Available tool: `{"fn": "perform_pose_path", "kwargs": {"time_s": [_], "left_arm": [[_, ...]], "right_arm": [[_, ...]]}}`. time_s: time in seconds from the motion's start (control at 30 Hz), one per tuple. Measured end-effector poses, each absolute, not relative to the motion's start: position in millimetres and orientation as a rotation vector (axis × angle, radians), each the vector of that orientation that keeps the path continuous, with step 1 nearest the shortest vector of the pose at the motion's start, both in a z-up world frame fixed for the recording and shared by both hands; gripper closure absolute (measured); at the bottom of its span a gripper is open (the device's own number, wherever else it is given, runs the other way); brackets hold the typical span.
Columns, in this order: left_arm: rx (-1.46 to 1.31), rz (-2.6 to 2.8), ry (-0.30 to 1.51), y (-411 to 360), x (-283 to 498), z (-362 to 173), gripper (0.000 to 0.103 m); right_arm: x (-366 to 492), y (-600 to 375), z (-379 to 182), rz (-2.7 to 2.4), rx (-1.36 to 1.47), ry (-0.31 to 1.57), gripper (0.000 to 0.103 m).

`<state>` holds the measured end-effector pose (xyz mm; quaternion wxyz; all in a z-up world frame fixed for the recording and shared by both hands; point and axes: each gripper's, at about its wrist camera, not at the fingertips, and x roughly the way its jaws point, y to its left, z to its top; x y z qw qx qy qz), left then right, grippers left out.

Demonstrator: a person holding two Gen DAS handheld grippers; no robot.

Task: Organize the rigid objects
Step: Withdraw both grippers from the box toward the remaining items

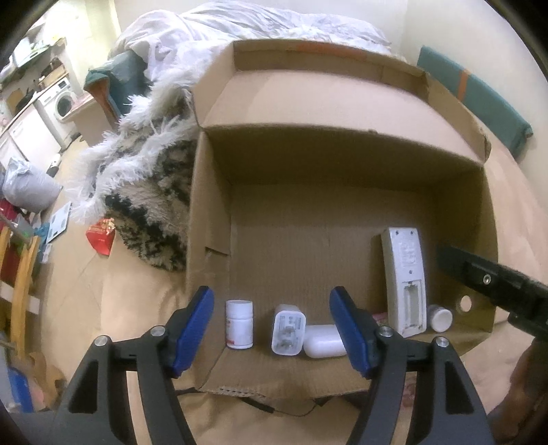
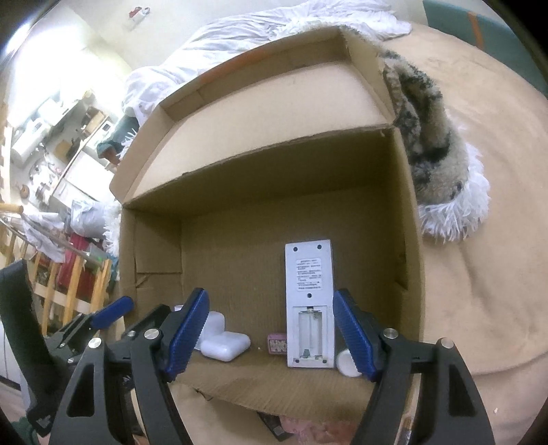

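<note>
An open cardboard box (image 1: 212, 212) (image 2: 407, 219) lies on a tan bed. Along its near wall stand a white pill bottle (image 1: 239, 324), a white charger plug (image 1: 288, 329), a white earbud case (image 1: 324, 341) (image 2: 225, 345), a small pink item (image 2: 276, 343), a white remote (image 1: 404, 280) (image 2: 310, 304) lying back up with its battery bay open, and a small white jar (image 1: 439, 317) (image 2: 347, 363). My left gripper (image 1: 272, 330) is open and empty, hovering above the plug. My right gripper (image 2: 270, 333) is open and empty above the remote's near end.
A shaggy black-and-white throw (image 1: 144, 178) (image 2: 435, 150) lies beside the box, with white bedding (image 1: 246, 24) behind it. A teal cushion (image 1: 479, 99) sits at the right. A red box (image 1: 101, 234) lies on the bed edge. Room clutter and a washing machine (image 1: 58, 102) are at far left.
</note>
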<state>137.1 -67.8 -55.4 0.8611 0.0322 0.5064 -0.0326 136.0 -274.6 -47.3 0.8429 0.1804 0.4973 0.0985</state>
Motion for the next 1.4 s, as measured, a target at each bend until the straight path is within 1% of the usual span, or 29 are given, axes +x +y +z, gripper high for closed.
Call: {"fn": "perform_pose_path", "kwargs": {"time_s": [0.4, 0.73, 0.93, 1.17, 1.4], "left_arm": [[0.018, -0.041, 1.062, -52.4, 122.2, -27.1, 0.035], [-0.027, 0.013, 1.062, -28.5, 90.7, -12.4, 0.035], [-0.067, 0.041, 1.092, -13.5, 72.1, -22.0, 0.035], [-0.082, 0.079, 1.158, -4.9, 60.4, -48.5, 0.035], [-0.052, 0.122, 1.178, -0.8, 58.5, -68.0, 0.035]], "right_arm": [[108.5, -289.9, -26.3, 0.191, 0.434, 1.015, 0.024], [71.5, -296.0, -17.2, 0.184, 0.393, 1.022, 0.024], [51.1, -298.1, -22.1, 0.165, 0.366, 1.038, 0.024], [35.4, -307.5, -35.1, 0.140, 0.386, 1.077, 0.024], [39.4, -307.0, -65.4, 0.064, 0.363, 1.221, 0.024]]}}
